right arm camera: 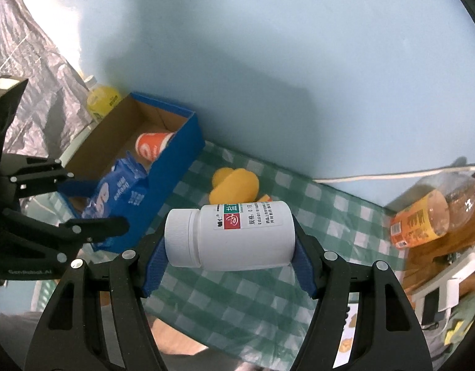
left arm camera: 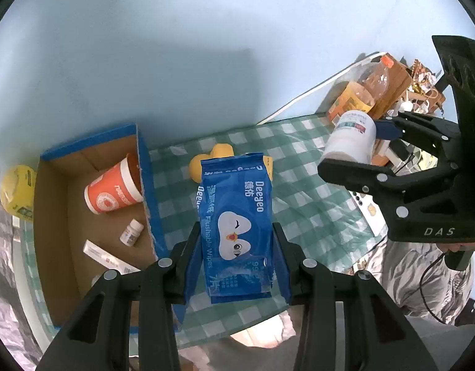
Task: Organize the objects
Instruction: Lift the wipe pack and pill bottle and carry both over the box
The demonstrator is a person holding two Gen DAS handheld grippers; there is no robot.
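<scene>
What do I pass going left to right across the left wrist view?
Yellow bottle → orange cup → wipes pack → white bottle in the right gripper.

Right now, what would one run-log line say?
left gripper: shut on wipes pack | right gripper: shut on white pill bottle | cardboard box: holds orange cup
</scene>
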